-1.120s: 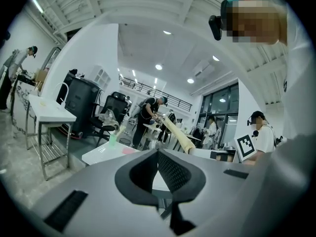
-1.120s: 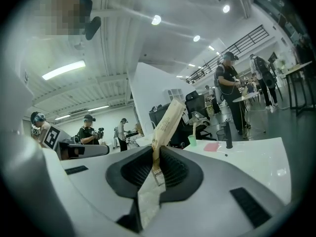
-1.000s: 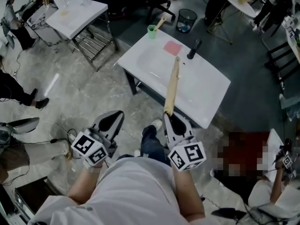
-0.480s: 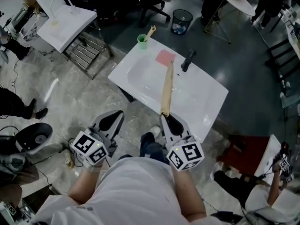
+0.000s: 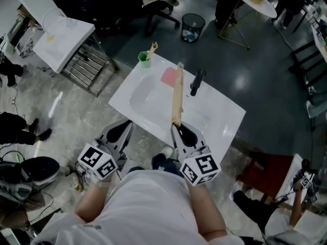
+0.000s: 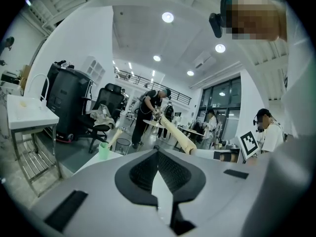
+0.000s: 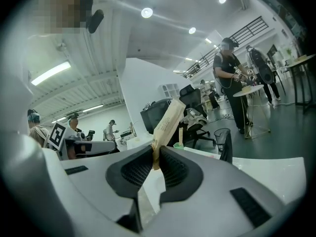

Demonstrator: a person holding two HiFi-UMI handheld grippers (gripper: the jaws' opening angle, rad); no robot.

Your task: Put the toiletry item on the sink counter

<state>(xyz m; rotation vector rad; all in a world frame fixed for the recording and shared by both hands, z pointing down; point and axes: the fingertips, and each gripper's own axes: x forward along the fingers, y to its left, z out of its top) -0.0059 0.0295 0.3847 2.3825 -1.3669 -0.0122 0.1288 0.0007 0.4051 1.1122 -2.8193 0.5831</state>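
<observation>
Over the sink bench (image 5: 220, 117), I'm holding the wrapped toiletry item (image 5: 177, 92) by its near end, right gripper (image 5: 176, 127) pinched narrow on it; left gripper (image 5: 126, 125) closed, empty. Aiming to lay it flat beside the faucet (image 5: 196, 81), releasing only once supported.

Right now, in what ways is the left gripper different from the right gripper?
The right gripper is shut on a long tan packet; the left gripper has its jaws together on nothing. The right gripper reaches the near edge of the white sink, its packet stretching over the basin; the left gripper hangs short of it, over the floor. Both carry a marker cube and point toward the sink.
</observation>
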